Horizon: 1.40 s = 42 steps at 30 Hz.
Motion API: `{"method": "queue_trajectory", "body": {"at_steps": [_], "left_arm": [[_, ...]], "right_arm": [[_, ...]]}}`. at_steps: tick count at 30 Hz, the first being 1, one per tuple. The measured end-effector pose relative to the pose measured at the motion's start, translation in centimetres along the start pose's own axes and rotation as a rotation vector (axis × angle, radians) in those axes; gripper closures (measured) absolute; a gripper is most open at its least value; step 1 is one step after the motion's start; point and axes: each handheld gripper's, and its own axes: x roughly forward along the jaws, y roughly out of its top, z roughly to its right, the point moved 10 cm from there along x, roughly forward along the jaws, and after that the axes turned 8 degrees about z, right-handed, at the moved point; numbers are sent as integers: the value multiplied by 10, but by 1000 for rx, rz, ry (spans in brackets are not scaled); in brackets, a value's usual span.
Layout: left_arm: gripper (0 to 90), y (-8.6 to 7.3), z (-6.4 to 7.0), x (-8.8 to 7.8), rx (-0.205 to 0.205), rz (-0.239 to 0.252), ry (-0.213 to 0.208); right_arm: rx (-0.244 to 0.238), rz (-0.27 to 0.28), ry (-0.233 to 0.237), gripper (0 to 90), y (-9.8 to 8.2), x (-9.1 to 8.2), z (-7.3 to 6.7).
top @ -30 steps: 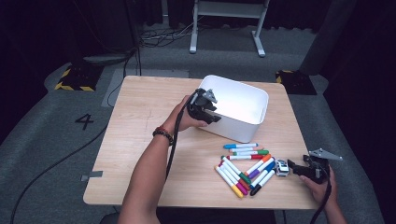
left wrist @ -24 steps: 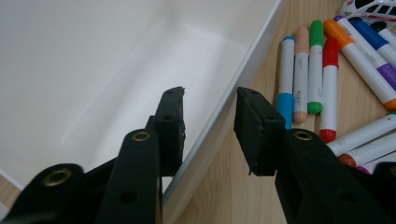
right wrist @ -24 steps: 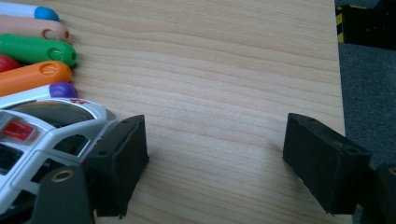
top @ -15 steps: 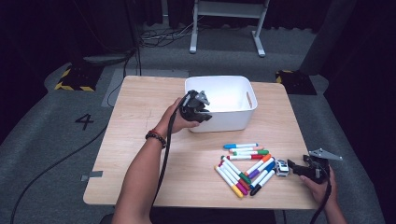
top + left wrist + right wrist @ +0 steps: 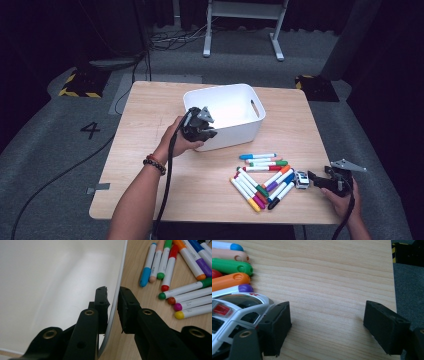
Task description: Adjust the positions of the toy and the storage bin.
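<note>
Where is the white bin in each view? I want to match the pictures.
High view: bin at table centre, near wall clamped by the left gripper.
Left gripper view: bin wall at left, between the jaws.
Right gripper view: not in it.
Shared landmark: markers.

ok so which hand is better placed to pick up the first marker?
Right, probably. The right gripper sits open beside the markers and the toy car, nothing between its jaws. The left gripper is shut on the white bin wall and would have to let go first.
</note>
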Motion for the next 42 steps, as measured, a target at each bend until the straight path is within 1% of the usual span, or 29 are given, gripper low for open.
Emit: {"method": "queue_trajectory", "body": {"at_steps": [2,3,5,6,7,10,11,12,14,16,17,18,21,25,28,29,30,31,32,33,34,35,36,37,38,39,40,41,42], "left_arm": [[789,-3,7,-5,-13,-6,20],[792,-5,10,-6,-22,-9,18],[793,-6,13,-8,-36,3,29],[788,-7,14,-9,-42,8,46],[782,-8,16,-10,-59,8,56],[777,-10,23,-14,-71,14,82],[771,-12,26,-15,-88,10,86],[771,-11,27,-16,-82,20,97],[763,-13,32,-18,-95,30,102],[749,-14,39,-20,-121,45,98],[735,-15,42,-21,-116,43,102],[726,-16,45,-23,-118,34,91],[699,-16,52,-24,-115,49,104],[686,-16,57,-24,-112,48,109],[684,-14,67,-21,-104,42,89],[680,-14,69,-19,-110,40,84],[681,-14,70,-19,-102,35,95],[675,-14,74,-17,-100,30,79],[671,-12,75,-16,-93,39,82],[675,-12,77,-15,-103,31,73],[676,-11,77,-14,-90,33,87],[674,-9,81,-12,-93,31,76],[671,-9,81,-11,-82,32,87],[667,-9,81,-10,-68,21,86],[658,-8,82,-10,-67,22,82],[645,-7,83,-10,-78,27,71],[626,-6,83,-10,-89,42,72],[598,-6,82,-12,-78,46,81],[575,-5,82,-15,-82,56,93]], "right_arm": [[0,0,0,222,0,0,0],[0,0,0,222,0,0,0],[0,0,0,222,0,0,0],[2,-1,0,222,0,0,0],[0,0,0,222,0,0,0],[1,0,-1,222,0,0,0],[1,0,-1,222,0,0,0],[1,0,-1,222,0,0,0],[0,0,-1,222,0,0,0],[1,0,-1,222,0,0,0],[0,0,-2,222,0,0,0],[0,0,-1,222,0,0,0],[1,0,-1,222,0,0,0],[0,0,-2,222,0,0,0],[1,1,-1,222,0,0,0],[0,0,-2,222,0,0,0],[1,0,-1,222,0,0,0],[0,0,-2,222,0,0,0],[1,0,-1,222,0,0,0],[1,0,-1,222,0,0,0],[1,0,-1,222,0,0,0],[0,0,-2,222,0,0,0],[1,0,-1,222,0,0,0],[1,0,-1,222,0,0,0],[1,0,-1,222,0,0,0],[1,0,-1,222,0,0,0],[0,0,-1,222,0,0,0],[1,0,-1,222,0,0,0],[0,0,-1,222,0,0,0]]}}
